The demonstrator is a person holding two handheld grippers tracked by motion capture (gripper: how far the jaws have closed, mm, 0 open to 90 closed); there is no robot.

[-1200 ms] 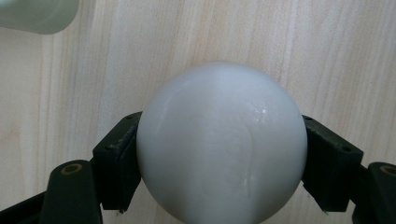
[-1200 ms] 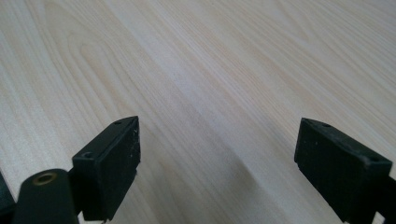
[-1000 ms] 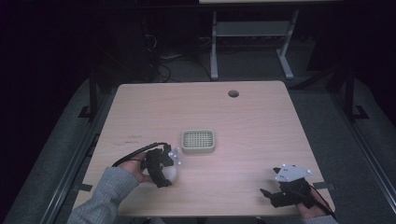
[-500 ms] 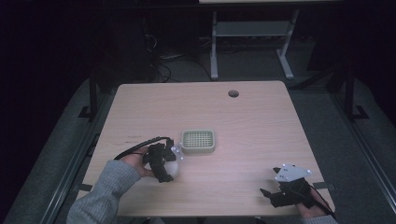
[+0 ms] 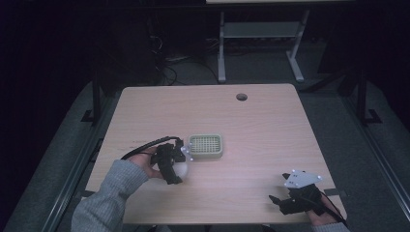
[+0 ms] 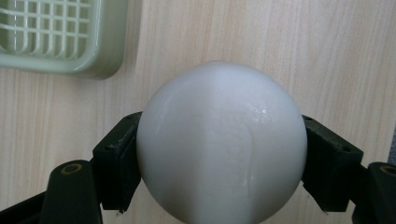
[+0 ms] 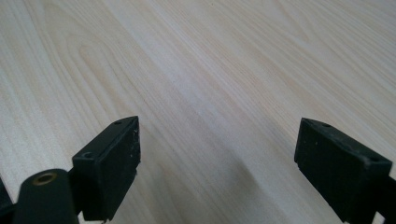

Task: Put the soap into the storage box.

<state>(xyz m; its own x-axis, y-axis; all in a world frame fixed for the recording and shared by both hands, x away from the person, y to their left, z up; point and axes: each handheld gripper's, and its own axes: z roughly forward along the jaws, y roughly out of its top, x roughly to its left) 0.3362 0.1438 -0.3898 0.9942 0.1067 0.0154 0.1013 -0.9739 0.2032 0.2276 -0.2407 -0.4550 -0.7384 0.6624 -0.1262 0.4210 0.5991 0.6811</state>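
So the left tongs (image 6: 219, 154) are clamped on a white ball (image 6: 222, 144), one black jaw pressed against each side of it. In the high view those tongs (image 5: 180, 166) sit over the near-left part of the desk (image 5: 270, 130), and the ball (image 5: 181, 168) is just a pale blob by the hand there. Just beside it, on the far right, there's a pale green grid tray (image 5: 206, 146), lying flat on the desk; the left gripper view catches its corner (image 6: 60, 37) close to the ball, but not touching.

The right tongs (image 7: 217, 158) are wide open with nothing between the jaws, just bare wood under them. They're (image 5: 275, 202) parked at the near-right corner, well apart from the ball and tray.
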